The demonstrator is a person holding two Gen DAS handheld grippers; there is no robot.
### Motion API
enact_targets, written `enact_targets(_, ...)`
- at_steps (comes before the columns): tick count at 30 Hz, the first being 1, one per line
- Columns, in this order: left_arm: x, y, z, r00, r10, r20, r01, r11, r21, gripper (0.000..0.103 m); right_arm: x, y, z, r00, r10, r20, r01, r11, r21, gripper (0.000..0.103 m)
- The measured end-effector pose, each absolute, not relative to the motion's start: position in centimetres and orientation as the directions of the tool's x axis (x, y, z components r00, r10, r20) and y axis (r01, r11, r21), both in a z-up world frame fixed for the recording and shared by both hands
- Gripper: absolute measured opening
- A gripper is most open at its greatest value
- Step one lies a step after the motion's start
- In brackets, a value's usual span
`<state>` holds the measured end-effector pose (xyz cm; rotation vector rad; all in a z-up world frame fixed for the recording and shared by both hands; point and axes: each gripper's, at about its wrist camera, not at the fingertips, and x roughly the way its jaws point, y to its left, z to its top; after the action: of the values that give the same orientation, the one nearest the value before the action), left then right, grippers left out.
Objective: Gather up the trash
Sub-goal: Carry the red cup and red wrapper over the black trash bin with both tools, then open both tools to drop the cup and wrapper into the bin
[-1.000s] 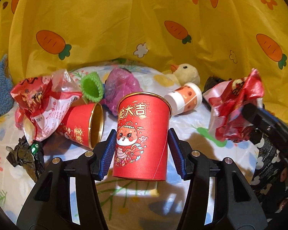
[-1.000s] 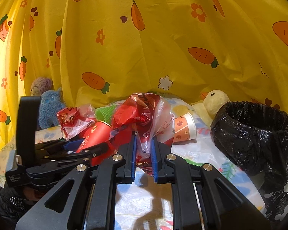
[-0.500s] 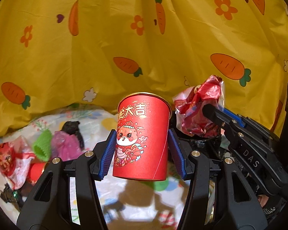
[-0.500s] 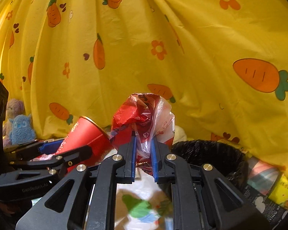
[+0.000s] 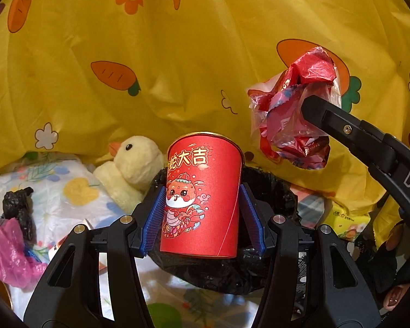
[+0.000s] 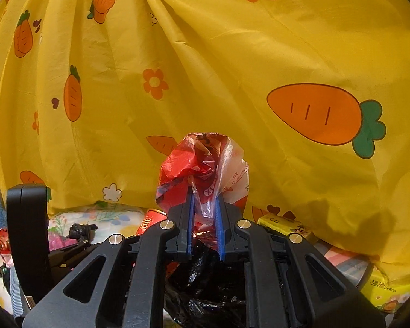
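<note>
The left gripper (image 5: 202,213) clamps an upright red paper cup (image 5: 202,199) printed with a cartoon snake and gold characters, both blue pads pressed to its sides. The cup hangs in front of and over the mouth of a black-lined trash bin (image 5: 270,188), whose rim curves behind it. To the right and higher, the right gripper (image 6: 204,227) pinches a crumpled red-and-clear plastic wrapper (image 6: 205,166) tightly between its nearly closed blue pads; the bin's black liner (image 6: 205,281) lies directly below them. A yellow plush duck (image 5: 134,164) leans against the bin's left side on a floral sheet (image 5: 68,188). Farther left lie a crumpled black scrap (image 5: 17,205) and a pink plastic bag (image 5: 8,251). Right of the bin sits a yellow tissue pack (image 5: 347,218). A yellow curtain (image 6: 232,68) patterned with carrots and flowers closes off the background.
</note>
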<state>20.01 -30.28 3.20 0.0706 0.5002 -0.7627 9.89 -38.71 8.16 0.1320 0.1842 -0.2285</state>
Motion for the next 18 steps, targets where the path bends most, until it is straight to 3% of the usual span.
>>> enact_targets(10, 23.3, -33.7, 1.7, 0.547, -0.682, -0.485, 0.695, 0.693, -0.191, 0.058, 11.8, -40.6, 7.3, 0.94, -0.256, -0.225, 0.287, 0.95, 0.12, 0.014)
enact_targets(15, 24.0, -33.1, 0.7, 0.575, -0.65, -0.497, 0.652, 0.731, -0.202, 0.087, 12.3, -40.9, 7.2, 0.935, -0.264, -0.238, 0.298, 0.947, 0.121, 0.015)
enact_targets(18, 24.2, -31.4, 0.6, 0.606, -0.619, -0.501, 0.61, 0.765, -0.208, 0.088, 12.5, -41.1, 7.1, 0.932, -0.266, -0.248, 0.302, 0.945, 0.122, 0.016)
